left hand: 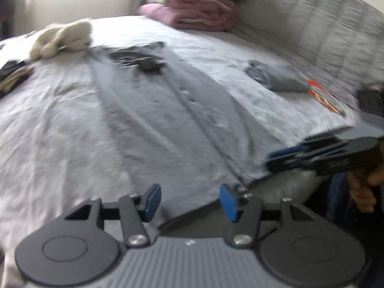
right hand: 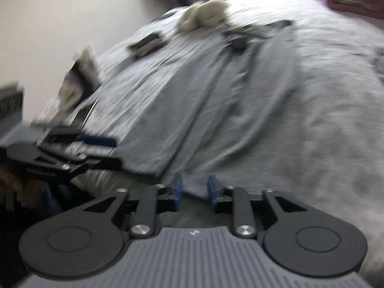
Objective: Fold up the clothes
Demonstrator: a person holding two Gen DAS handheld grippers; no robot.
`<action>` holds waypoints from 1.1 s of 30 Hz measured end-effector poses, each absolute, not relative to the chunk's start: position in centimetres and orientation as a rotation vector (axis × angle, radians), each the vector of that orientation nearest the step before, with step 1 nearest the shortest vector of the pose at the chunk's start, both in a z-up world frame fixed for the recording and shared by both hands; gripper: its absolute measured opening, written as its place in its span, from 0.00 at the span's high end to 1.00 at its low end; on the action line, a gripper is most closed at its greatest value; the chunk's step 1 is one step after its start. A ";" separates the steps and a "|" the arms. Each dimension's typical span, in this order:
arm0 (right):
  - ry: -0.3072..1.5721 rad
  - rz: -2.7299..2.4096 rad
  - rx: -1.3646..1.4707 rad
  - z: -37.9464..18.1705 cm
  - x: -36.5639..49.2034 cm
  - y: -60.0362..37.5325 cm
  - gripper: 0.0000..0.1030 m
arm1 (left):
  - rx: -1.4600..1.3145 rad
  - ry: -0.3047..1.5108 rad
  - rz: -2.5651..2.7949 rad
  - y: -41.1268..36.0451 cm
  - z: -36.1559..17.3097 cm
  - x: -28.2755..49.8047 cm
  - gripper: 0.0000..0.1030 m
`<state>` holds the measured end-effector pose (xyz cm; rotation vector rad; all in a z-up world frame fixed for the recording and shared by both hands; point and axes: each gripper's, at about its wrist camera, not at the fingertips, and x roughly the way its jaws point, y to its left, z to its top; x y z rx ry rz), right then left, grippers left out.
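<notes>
Lying beyond both open jaws, grey garment (left hand: 153, 110)

Bedsheet (left hand: 60, 124) left of shirt (left hand: 153, 110) lies bare

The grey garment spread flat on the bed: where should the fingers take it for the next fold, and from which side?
Judging by its pose, grip the grey garment at its near hem corners, coming from the bed's near edge. The hem lies flat there, right in front of both open grippers, left gripper and right gripper.
</notes>
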<state>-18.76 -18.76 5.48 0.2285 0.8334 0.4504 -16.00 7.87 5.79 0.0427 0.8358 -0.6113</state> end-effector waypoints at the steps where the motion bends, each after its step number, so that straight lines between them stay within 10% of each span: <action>1: 0.818 0.420 0.261 5.7 -19.0 -19.6 0.59 | 0.011 0.849 -0.579 8.3 5.7 -15.7 0.46; 16: 0.893 0.179 0.568 3.4 -19.2 -25.7 0.57 | -0.308 0.968 -0.538 9.6 2.5 -14.1 0.39; 21: 0.922 0.202 0.618 2.4 -18.8 -25.3 0.62 | -0.276 0.943 -0.539 9.2 2.8 -14.2 0.85; 22: 0.923 0.212 0.605 2.4 -18.8 -25.1 0.82 | -0.278 0.940 -0.536 9.3 2.9 -14.3 0.88; 33: 0.820 0.214 0.567 6.8 -22.6 -25.7 0.93 | -0.152 0.912 -0.536 8.8 6.6 -16.9 0.91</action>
